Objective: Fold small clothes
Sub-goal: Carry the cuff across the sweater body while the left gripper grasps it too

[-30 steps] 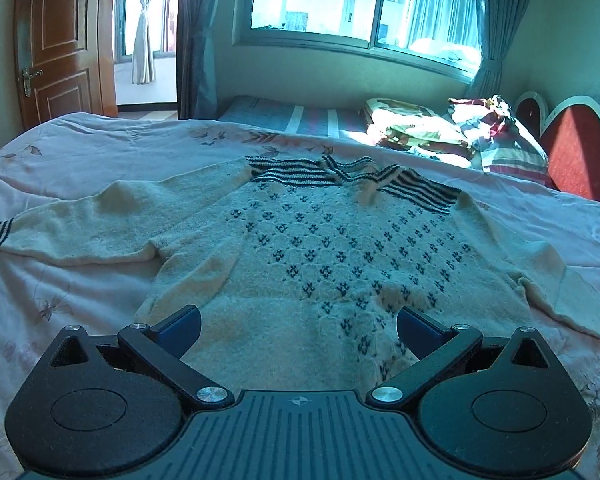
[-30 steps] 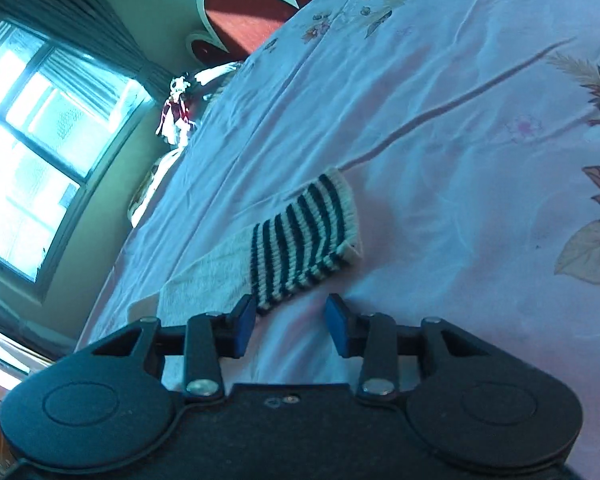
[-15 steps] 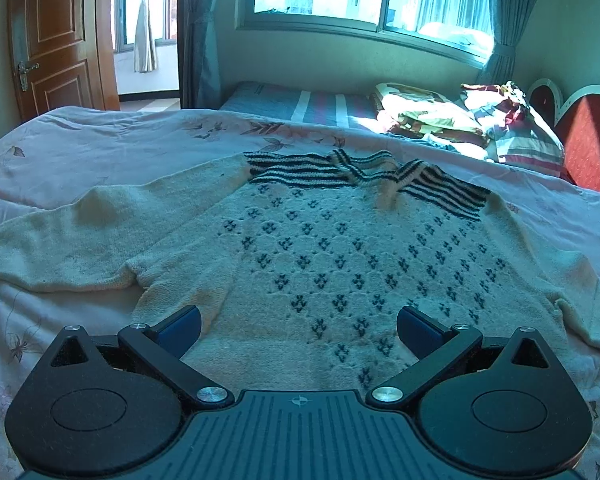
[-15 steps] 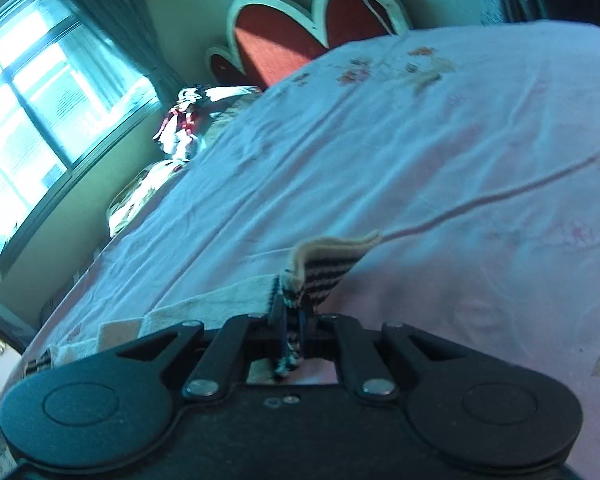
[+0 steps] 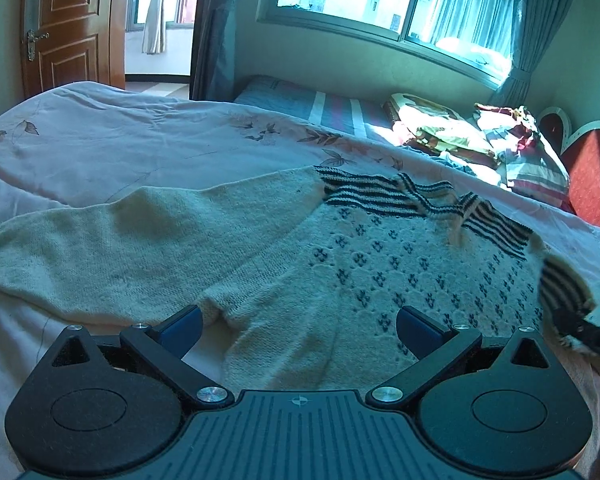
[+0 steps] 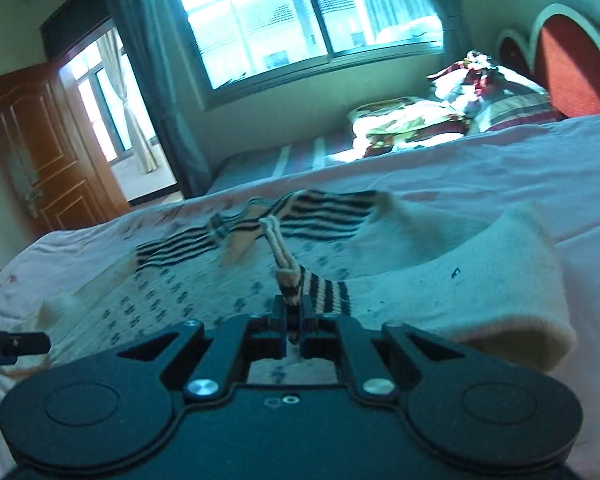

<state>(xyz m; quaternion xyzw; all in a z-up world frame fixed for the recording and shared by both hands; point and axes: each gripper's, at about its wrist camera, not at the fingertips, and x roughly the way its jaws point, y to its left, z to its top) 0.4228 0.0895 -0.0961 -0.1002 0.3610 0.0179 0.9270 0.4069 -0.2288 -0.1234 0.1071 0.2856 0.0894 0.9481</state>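
Our right tool (image 6: 294, 320) is closed tight on the striped cuff (image 6: 320, 286) of one sleeve, its two fingers pinching the knit edge so the sleeve (image 6: 480, 280) lies doubled back over the sweater's chest. Our left tool (image 5: 298, 326) stands wide open with nothing between its two blue pads (image 5: 180, 326), poised just above the sweater's lower hem, one pad off the sweater's side edge and the other over the patterned front. The sweater (image 5: 360, 272) is the single garment laid out: cream knit, small dark motifs across the front, dark stripes at the collar and cuffs. It lies flat, front up, on the bed (image 5: 140, 148), which is covered in a pale pink sheet printed with leaves. Its other sleeve (image 5: 80, 252) stretches straight out from the sweater toward the door side. Beyond the sweater's collar sit a heap of bedding (image 5: 480, 140) in sunlight, the red headboard (image 5: 592, 176), one wide window (image 5: 380, 0) and one wooden door (image 5: 68, 24). We can read no writing or brand on the sweater or the tools.
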